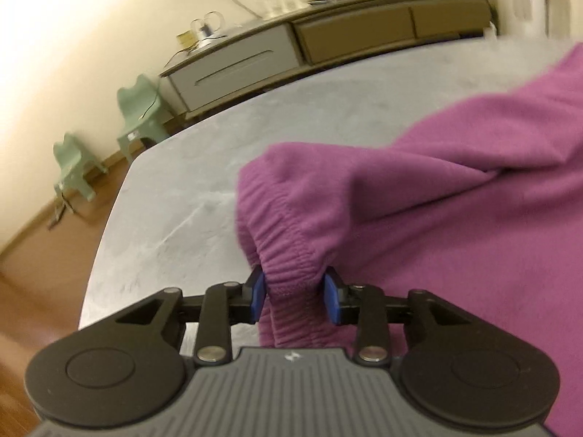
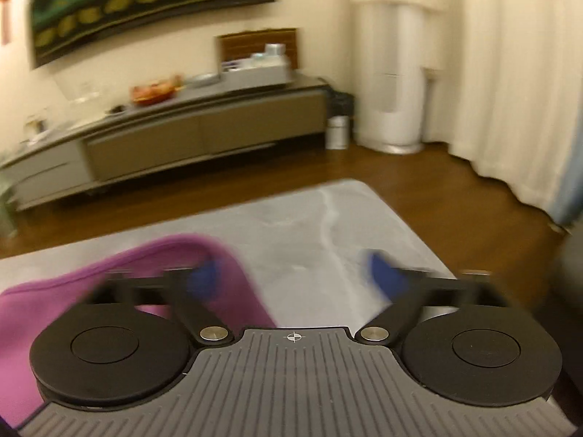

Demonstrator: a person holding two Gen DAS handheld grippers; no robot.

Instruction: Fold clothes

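In the left wrist view, the elastic waistband (image 1: 288,255) of a purple garment (image 1: 455,200) is clamped between the blue fingers (image 1: 257,296) of the left gripper (image 1: 294,296); the cloth is spread over the grey surface (image 1: 189,189). In the right wrist view, the right gripper (image 2: 295,276) is seen blurred, its fingers (image 2: 382,276) spread wide and empty above the surface (image 2: 309,225), beside the garment's edge (image 2: 233,255). A fold appears to be under way; a second grasp by the right is probably called for next.

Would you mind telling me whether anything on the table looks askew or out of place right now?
Only the purple garment: it lies rumpled, not flat, on the grey table, its elastic waistband bunched between the left gripper's pads. The right gripper is open, holding nothing. Nothing looks spilled or damaged.
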